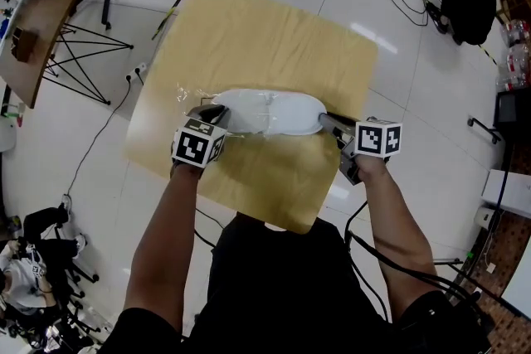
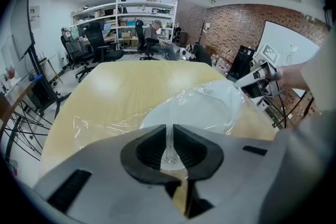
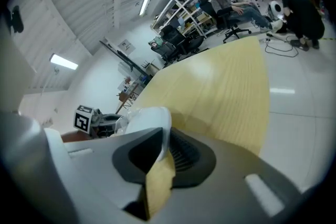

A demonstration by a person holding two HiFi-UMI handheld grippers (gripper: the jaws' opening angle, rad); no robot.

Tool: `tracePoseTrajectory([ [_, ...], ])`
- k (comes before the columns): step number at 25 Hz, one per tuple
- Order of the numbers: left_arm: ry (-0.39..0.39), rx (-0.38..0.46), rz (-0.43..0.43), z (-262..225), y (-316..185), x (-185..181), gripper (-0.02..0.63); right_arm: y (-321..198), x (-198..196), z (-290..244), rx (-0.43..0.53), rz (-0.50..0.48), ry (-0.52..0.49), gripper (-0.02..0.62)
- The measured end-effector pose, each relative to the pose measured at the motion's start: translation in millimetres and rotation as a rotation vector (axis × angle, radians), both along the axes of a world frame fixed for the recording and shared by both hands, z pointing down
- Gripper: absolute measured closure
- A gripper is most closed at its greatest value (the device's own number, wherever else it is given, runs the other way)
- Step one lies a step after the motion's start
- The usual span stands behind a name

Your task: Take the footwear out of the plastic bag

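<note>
Nearest the person, the left gripper (image 1: 213,111) sat at the 9 o'clock end of the bundle. Its jaws were pinched together on a fold of the clear plastic bag (image 1: 189,93); the left gripper view showed a strip of film squeezed between the ribbed pads (image 2: 191,147). At the 3 o'clock end, the right gripper (image 1: 326,119) was clamped on the white tip of the shoe (image 1: 274,110). The right gripper view showed that edge caught between the pads, though whether film lay over it could not be told.

The two holds at opposite ends looked set for a pull apart, one gripper keeping the bag back while the other drew the shoe out toward 3 o'clock. The shoe lay inside the bag, flat on the wooden table (image 1: 249,29), its length running from 9 to 3 o'clock.

There were two grippers, one bag, one shoe in sight and one table. Beyond it, toward 12 o'clock, lay bare floor with striped tape.
</note>
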State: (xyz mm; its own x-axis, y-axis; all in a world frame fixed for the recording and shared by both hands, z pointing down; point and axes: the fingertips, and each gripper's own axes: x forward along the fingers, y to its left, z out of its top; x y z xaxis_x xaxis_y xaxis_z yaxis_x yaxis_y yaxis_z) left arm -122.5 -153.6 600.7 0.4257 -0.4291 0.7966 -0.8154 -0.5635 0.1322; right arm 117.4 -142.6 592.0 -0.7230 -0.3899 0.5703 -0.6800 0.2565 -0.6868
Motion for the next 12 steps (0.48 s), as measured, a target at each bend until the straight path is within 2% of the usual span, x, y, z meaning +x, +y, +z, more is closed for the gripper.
tracePoseTrajectory([
  [4,-0.019,-0.007,0.005,5,2,-5,0.575,-3,23,-1,-0.023,0.082,-0.065,0.557],
  [12,-0.09,-0.019,-0.011,13,-3,-24,0.581,-4,59,-3,-0.011,0.131,-0.049,0.557],
])
